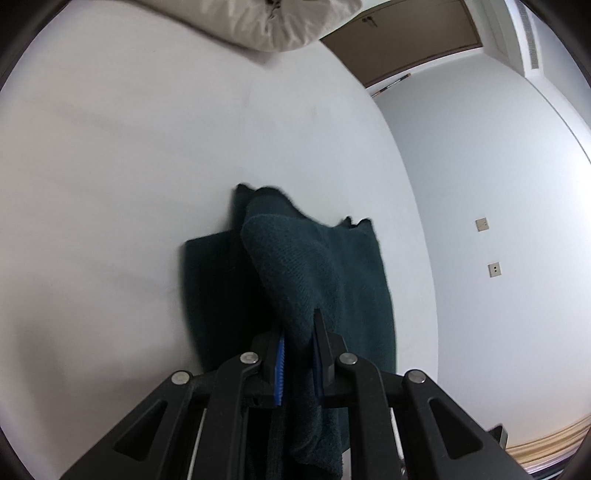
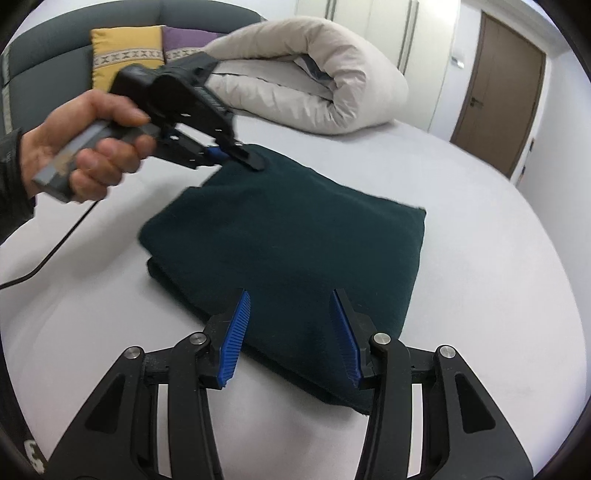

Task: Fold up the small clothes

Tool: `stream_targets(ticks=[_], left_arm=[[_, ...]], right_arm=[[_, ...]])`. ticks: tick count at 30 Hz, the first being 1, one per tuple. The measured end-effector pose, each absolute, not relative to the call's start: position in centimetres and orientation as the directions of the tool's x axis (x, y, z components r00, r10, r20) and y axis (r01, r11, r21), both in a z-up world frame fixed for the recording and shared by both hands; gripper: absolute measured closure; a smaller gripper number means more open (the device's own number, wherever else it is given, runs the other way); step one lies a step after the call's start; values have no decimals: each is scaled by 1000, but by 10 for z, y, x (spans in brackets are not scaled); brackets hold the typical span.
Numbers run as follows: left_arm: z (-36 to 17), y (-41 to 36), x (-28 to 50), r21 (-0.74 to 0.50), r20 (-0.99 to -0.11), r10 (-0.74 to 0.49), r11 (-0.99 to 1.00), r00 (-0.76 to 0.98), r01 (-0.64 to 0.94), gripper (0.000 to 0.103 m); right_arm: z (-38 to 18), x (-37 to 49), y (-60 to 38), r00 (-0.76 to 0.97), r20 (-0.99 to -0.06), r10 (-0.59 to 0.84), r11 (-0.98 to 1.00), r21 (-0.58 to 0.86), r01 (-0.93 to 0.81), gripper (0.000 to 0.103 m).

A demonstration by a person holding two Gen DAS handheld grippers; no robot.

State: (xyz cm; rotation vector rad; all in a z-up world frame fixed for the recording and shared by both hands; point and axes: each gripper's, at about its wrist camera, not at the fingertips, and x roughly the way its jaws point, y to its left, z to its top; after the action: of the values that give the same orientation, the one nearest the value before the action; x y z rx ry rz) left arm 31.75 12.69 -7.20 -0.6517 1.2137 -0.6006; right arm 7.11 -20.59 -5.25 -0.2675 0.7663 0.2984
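A dark green knitted garment [image 2: 288,251] lies folded into a thick, roughly square bundle on a bed [image 2: 480,229], near the middle of its smooth white sheet. One far corner of the cloth is lifted off the stack: the left tongs [image 1: 299,354] are clamped on it, blue pads pressed into a ridge of fabric that rises from the flat layers toward the camera. In the right wrist view the same left tongs [image 2: 243,157] sit at that far corner, carried by a hand [image 2: 92,147] in a dark sleeve, with a black cable [image 2: 55,251] trailing across the sheet below it.

The right tongs [image 2: 291,332] hang over the near edge of the bundle with their ribbed blue pads apart and nothing between them; the cloth lies beneath them, unpinched.

At the head of the bed a beige duvet [image 2: 314,81] is rolled into a fat coil. Behind it stands a grey upholstered headboard [image 2: 48,48] with a yellow cushion [image 2: 125,48] and a purple cushion [image 2: 188,40] leaning against it. To the right a brown door [image 2: 502,103] is set in a pale wall, and white wardrobe doors [image 2: 369,18] show beyond the duvet. The left wrist view shows two small wall plates [image 1: 487,247] on the wall beside the bed and a strip of wooden floor [image 1: 554,439] below.
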Motion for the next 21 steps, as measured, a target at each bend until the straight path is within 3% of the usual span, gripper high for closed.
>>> stream_targets(ticks=[14, 16, 21], left_arm=[[-109, 129, 316, -729, -656, -700, 685, 282, 4, 89], [-115, 124, 315, -721, -664, -691, 692, 287, -1, 85], [-84, 126, 294, -618, -716, -556, 786, 423, -11, 82]], right_arm=[[-76, 97, -220, 640, -748, 175, 939, -69, -338, 60], [-79, 102, -213, 614, -769, 178, 937, -58, -345, 53], [-87, 107, -210, 585, -779, 224, 936, 5, -353, 50]])
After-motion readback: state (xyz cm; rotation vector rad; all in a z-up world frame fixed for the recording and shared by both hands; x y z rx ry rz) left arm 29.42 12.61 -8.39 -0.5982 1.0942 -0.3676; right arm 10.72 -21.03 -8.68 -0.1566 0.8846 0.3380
